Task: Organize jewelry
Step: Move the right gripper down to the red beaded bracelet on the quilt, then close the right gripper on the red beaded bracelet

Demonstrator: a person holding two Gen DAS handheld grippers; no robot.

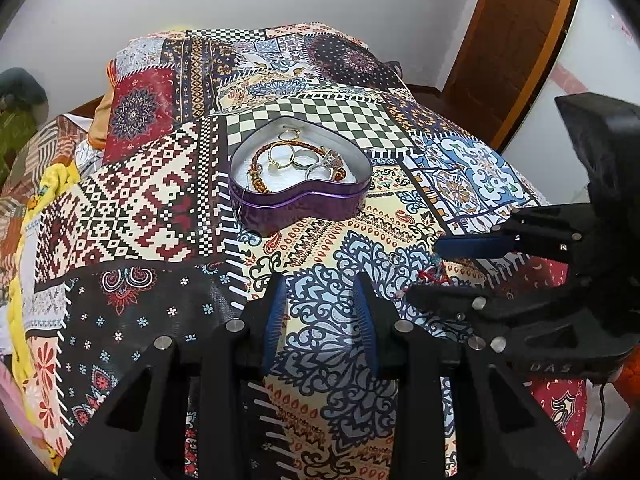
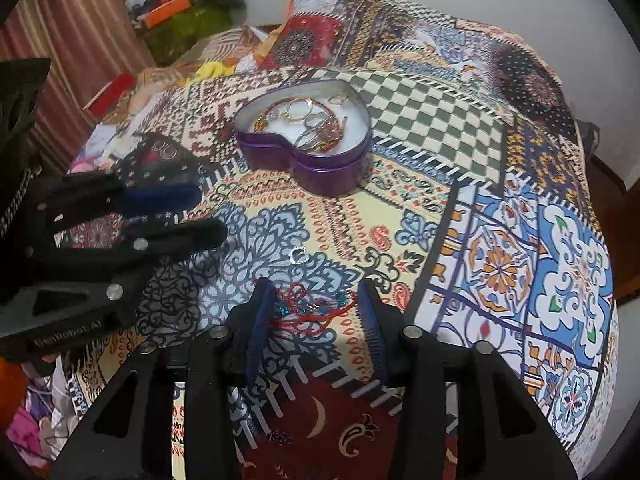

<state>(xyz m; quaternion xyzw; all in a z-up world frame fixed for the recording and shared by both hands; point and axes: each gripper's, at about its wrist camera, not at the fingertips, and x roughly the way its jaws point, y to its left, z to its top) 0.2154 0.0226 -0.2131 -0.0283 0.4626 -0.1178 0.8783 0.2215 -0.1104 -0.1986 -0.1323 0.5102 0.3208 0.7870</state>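
A purple heart-shaped tin (image 1: 296, 200) (image 2: 320, 168) stands on the patterned bedspread and holds several rings and bracelets (image 1: 296, 160) (image 2: 308, 124). A red thread bracelet with teal beads (image 2: 316, 306) lies on the cloth between the fingers of my right gripper (image 2: 318, 300), which is open around it. Part of it also shows in the left wrist view (image 1: 434, 276). A small silver ring (image 2: 299, 255) lies just beyond it. My left gripper (image 1: 320, 292) is open and empty over the cloth, short of the tin.
The patchwork bedspread (image 1: 160, 200) covers the whole bed. Clothes and clutter (image 2: 176, 12) lie at its far left side. A wooden door (image 1: 516, 32) stands at the far right. The right gripper (image 1: 424, 272) shows in the left wrist view, to the right.
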